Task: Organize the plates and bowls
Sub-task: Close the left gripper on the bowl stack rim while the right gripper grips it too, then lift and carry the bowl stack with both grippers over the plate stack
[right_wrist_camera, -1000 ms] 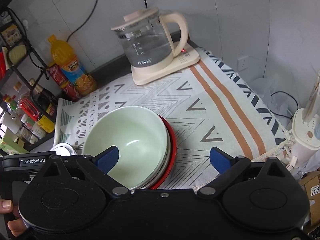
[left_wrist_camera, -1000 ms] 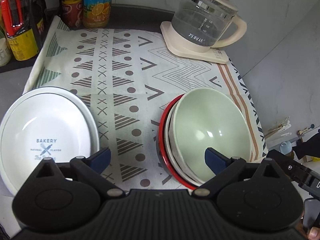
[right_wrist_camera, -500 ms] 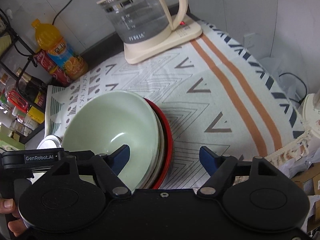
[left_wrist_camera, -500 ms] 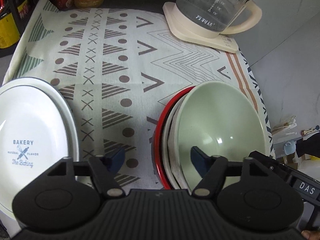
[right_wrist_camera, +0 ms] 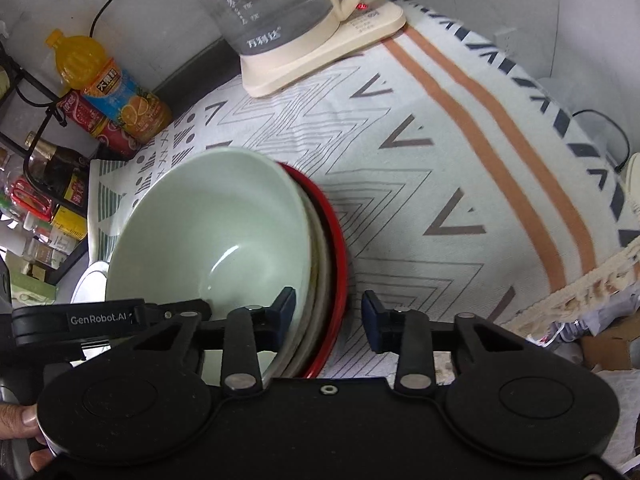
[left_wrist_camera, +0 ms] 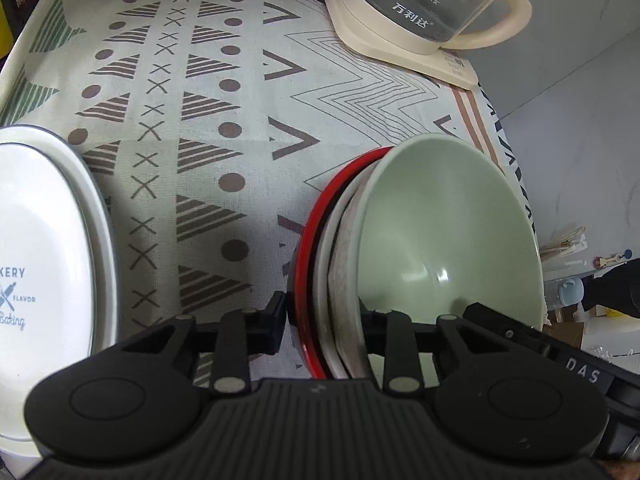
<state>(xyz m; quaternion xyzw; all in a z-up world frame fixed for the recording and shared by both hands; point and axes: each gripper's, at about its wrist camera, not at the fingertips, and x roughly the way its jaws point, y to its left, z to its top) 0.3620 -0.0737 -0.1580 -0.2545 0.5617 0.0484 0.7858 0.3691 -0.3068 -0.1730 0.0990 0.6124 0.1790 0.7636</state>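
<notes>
Two tongs (left_wrist_camera: 320,320) (right_wrist_camera: 329,316) straddle three-dish stack (left_wrist_camera: 340,264); one white plate (left_wrist_camera: 48,280) apart.

Glass kettle (right_wrist_camera: 280,12); juice bottle (right_wrist_camera: 108,84); patterned cloth (left_wrist_camera: 224,128)
</notes>
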